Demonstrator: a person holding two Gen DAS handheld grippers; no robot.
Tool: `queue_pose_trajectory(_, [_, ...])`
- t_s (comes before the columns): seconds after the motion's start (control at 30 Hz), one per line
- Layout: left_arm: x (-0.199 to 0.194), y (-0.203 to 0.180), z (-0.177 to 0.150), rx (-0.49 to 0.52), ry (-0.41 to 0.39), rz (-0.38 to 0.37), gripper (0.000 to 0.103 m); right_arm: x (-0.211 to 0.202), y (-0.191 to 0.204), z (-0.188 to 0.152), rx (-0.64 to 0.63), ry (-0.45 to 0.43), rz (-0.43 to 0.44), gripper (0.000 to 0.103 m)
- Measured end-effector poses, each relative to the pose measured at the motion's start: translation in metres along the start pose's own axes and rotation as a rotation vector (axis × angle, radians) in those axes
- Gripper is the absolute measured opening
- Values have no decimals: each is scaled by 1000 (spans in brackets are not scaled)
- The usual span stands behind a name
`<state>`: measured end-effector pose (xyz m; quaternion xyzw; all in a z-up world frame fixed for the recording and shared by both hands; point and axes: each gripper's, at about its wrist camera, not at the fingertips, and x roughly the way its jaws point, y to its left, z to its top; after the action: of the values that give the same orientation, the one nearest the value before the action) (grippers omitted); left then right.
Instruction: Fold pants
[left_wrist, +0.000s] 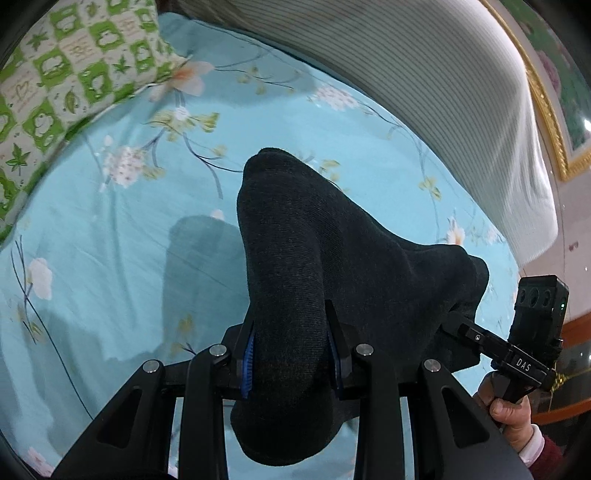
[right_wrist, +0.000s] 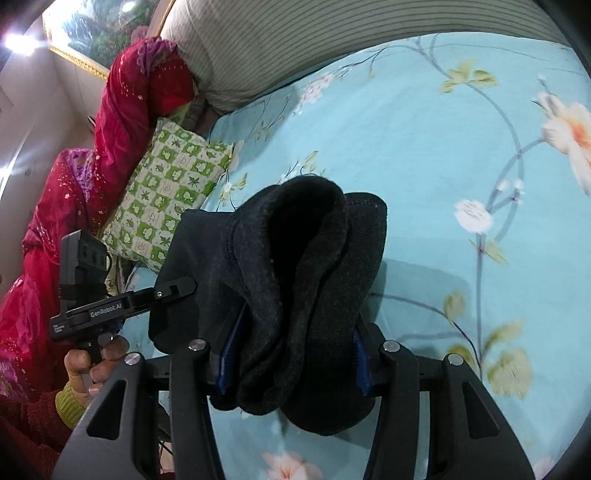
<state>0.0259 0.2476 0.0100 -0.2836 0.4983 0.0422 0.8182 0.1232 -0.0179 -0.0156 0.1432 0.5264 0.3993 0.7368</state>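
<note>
The left gripper (left_wrist: 291, 347) clamps one bunched end of the dark pants (left_wrist: 332, 258), and the right gripper (right_wrist: 291, 347) clamps the other. The pants hang raised over the floral bedsheet (left_wrist: 110, 229), their long axis stretched between the two grippers, near the green pillow (left_wrist: 55, 85).

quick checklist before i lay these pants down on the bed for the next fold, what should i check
1. Left claw clamped on the pants: ok.
2. Right claw clamped on the pants: ok, thick bunch between the fingers.
3. Pants lifted off the bedsheet: ok, shadow shows beneath.
4. Cloth flat between the claws: not ok, it sags and bunches.
5. Landing spot free: ok ahead; green pillow lies at the edge.
6. Legs aligned: cannot tell.
</note>
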Motion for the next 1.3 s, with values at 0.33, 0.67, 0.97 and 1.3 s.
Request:
queue_pose_trajectory(0.33, [16,23,2,-63,8,30,31,35,-1,13,-17,67,-11,52])
queue_pose_trajectory(0.67, [29,23,-2,-37,23,55,39,45,-21,12,3,97,-34,62])
queue_pose_trajectory(0.97, [29,23,-4,-29,20,110,59,44,-20,13,-14,96,-60,68])
queue_pose_trajectory(1.3, [16,24,-15,-30,2,176,71,14,-30,8,9,33,-154,76])
